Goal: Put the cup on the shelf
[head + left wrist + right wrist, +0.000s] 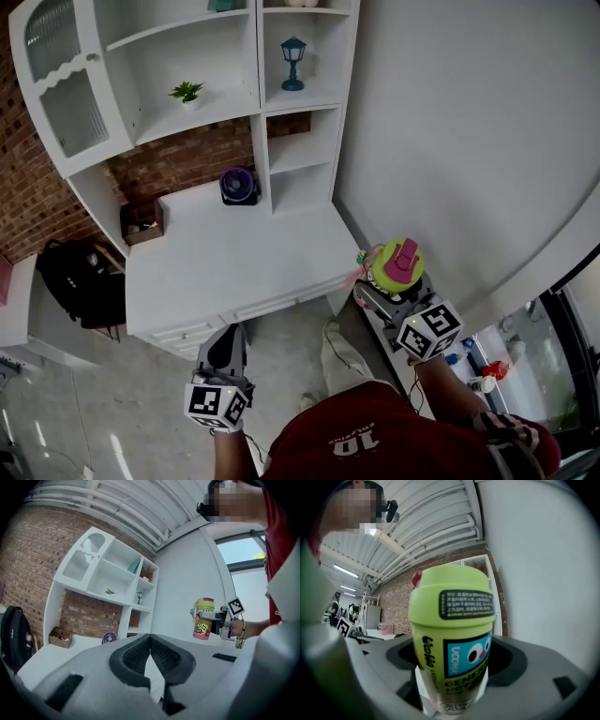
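It looks like a home study corner set up inside a larger hall. A white shelf unit (272, 103) with a built-in counter (234, 253) stands against a brick wall (187, 159). It holds a small potted plant (187, 92), a toy lantern (293, 63) and a purple desk fan (239, 186). A black backpack (80, 281) sits off the counter's left edge. Overhead, a ribbed industrial ceiling (431, 531) carries strip lights (389, 543).

My head view is evenly lit and soft; the white shelf (225, 103) reads pale without glare. Both gripper views bend hard and go black at the rims. In the left gripper view the window (241, 550) is bright at two o'clock. In the right, the cup (452, 639) blurs at its base, and a tube light (386, 541) glares at ten o'clock.
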Available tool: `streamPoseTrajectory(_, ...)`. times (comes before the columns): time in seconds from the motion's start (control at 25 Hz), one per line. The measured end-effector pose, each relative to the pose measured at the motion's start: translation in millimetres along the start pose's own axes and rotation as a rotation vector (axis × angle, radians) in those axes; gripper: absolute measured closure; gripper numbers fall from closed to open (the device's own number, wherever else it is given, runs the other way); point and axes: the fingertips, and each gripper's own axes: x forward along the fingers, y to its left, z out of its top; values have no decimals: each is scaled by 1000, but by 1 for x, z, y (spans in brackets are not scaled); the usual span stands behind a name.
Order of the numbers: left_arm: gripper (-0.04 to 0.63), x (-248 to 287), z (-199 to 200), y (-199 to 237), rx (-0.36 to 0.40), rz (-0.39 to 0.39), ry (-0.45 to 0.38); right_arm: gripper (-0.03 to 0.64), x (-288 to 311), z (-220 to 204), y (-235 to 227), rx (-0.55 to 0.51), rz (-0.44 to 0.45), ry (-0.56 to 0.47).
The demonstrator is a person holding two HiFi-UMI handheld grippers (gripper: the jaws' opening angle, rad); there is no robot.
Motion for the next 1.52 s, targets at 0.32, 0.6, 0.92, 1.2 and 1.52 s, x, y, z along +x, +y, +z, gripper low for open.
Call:
streamPoseTrajectory(0.32,601,22,5,28,-1,105,-19,213,67,6,-31,9,72,-68)
streamPoseTrajectory(0.6,601,117,44,39,70,121,-69,213,143,22,-80,13,153,-104)
streamPoseTrajectory(0.92,601,252,83,34,158,43,-82,213,216,31,-124,19,275,-99)
streamPoseTrajectory(1.2,601,312,74,18,137,12,-63,213,248,21,-163,48,297,-72)
streamPoseTrajectory(1.52,601,318,66,41,96,-41,-53,213,281,1,-151,55,266,-29)
